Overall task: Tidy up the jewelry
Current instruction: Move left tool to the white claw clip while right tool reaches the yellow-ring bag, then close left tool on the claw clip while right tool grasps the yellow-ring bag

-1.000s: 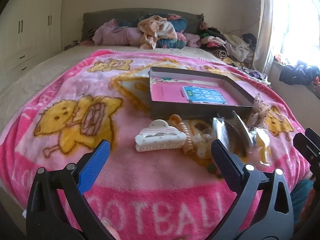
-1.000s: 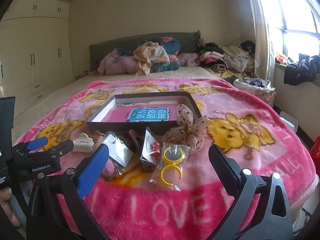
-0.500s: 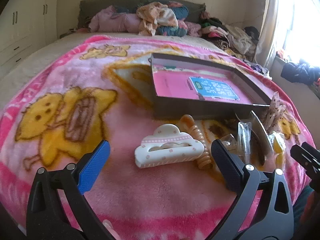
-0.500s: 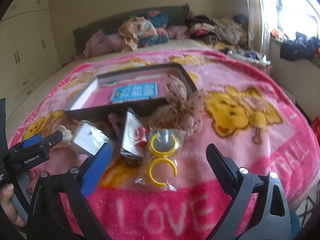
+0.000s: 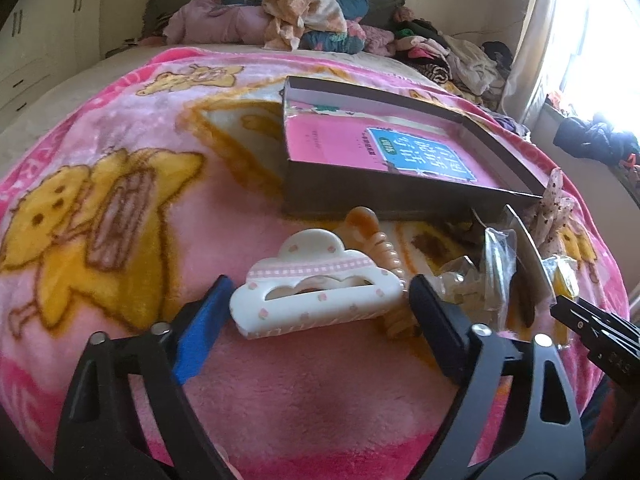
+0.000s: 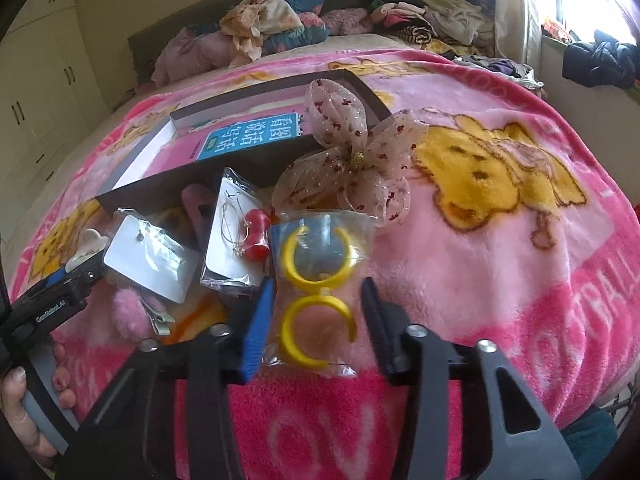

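Observation:
A white cloud-shaped claw clip lies on the pink blanket between the fingers of my left gripper. Its jaws are closing, and both pads stand just off the clip's ends. In the right wrist view a clear bag of yellow hoop earrings lies between the fingers of my right gripper. Those jaws are closing too. The blue pad is at the bag's left edge and the black finger is still apart from it. Behind both stands the dark box with a pink book inside.
An orange spiral clip leans behind the claw clip. A dotted sheer bow, two earring cards and a pink fluffy clip crowd the box front. Clothes are piled at the headboard. A hand holds the left gripper.
Both grippers have come down and forward onto the blanket. The left jaws have narrowed around the claw clip. The right jaws have narrowed sharply around the earring bag.

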`<control>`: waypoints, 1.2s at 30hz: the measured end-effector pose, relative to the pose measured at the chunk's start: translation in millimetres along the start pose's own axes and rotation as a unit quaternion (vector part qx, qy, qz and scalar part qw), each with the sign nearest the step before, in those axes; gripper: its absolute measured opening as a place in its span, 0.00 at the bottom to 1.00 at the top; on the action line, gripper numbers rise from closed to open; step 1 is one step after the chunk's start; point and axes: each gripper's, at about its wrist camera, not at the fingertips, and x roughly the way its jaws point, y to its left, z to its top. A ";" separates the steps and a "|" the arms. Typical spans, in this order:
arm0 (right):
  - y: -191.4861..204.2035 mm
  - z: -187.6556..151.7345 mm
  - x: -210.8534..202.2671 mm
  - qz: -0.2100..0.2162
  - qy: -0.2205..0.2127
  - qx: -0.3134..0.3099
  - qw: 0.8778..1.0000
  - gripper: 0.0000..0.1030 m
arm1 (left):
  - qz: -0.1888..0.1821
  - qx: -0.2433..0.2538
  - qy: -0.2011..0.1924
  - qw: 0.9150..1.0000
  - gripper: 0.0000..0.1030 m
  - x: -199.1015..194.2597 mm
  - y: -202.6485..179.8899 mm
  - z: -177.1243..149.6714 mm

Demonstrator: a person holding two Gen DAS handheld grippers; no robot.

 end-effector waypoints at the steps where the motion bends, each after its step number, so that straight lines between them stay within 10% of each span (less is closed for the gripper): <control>1: -1.6 -0.1 -1.0 0.002 -0.002 0.003 1.000 0.35 | 0.001 0.002 -0.001 1.000 0.72 -0.1 -0.8 0.1; 36: -27.1 76.0 -25.9 0.032 -0.088 0.019 0.995 0.34 | -0.025 0.028 -0.071 0.997 0.68 4.3 -34.8 81.4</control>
